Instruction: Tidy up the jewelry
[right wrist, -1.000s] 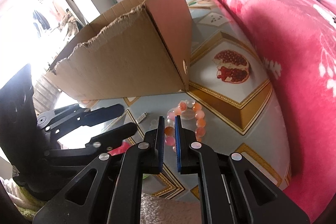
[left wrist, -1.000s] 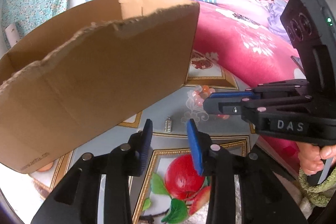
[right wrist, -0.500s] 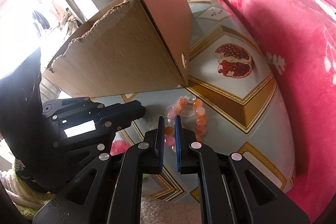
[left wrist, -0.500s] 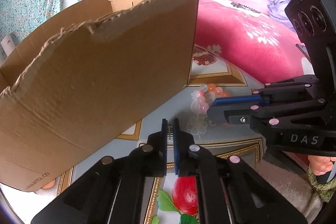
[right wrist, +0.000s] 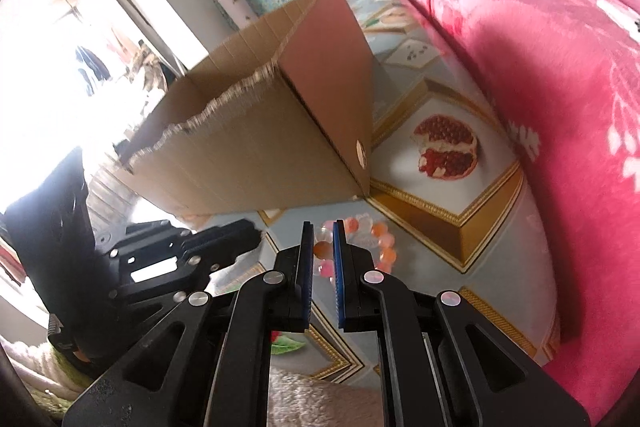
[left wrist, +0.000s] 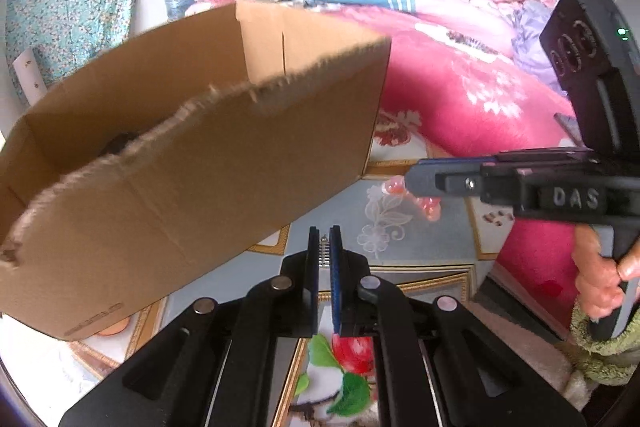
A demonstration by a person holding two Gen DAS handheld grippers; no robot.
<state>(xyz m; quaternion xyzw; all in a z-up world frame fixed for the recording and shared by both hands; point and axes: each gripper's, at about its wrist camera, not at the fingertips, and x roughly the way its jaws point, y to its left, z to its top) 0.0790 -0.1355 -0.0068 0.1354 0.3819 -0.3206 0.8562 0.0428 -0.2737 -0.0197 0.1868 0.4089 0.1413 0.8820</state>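
The cardboard box [left wrist: 192,163] stands tall on the patterned worktop [right wrist: 480,227], walling off the left and far side ahead of both claws; its ragged top edge is open from above. The pink blanket [right wrist: 540,107] banks up along the right edge of the worktop. Between box and blanket runs a bare strip of worktop, with only the bead bracelet [right wrist: 372,239] lying on it. The right claw [left wrist: 412,183] crosses the left claw's [left wrist: 325,251] right side.
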